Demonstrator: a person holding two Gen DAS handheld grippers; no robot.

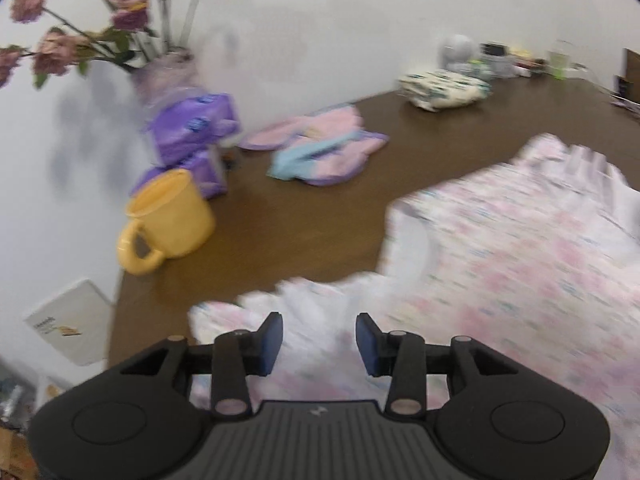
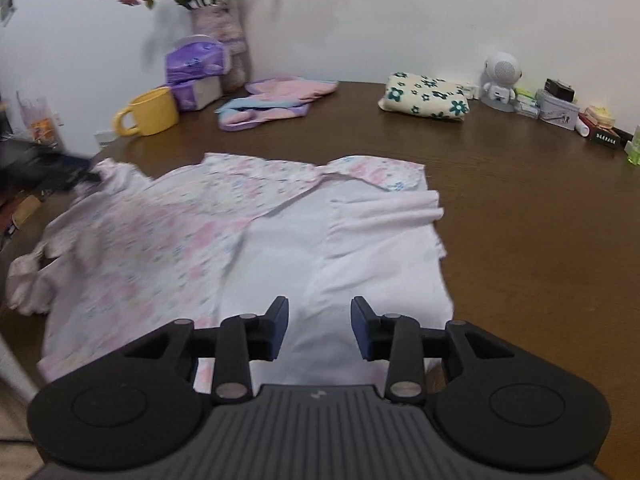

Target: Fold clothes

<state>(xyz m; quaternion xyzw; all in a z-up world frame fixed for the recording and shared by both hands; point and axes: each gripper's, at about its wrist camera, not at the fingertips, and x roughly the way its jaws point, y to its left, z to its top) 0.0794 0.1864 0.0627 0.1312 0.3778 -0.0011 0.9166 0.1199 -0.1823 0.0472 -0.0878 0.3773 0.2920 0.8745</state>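
Both grippers, left (image 1: 319,340) and right (image 2: 319,330), jaws parted and empty, low over near hem of floral garment (image 2: 168,236) stretching left-right, right side folded in.

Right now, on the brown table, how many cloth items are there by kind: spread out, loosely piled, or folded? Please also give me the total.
Spread out: 1, the pink floral garment under both open grippers, left gripper and right gripper.
Loosely piled: 1, the pink and blue garment.
Folded: 1, the cream bundle with green flowers.
Total: 3
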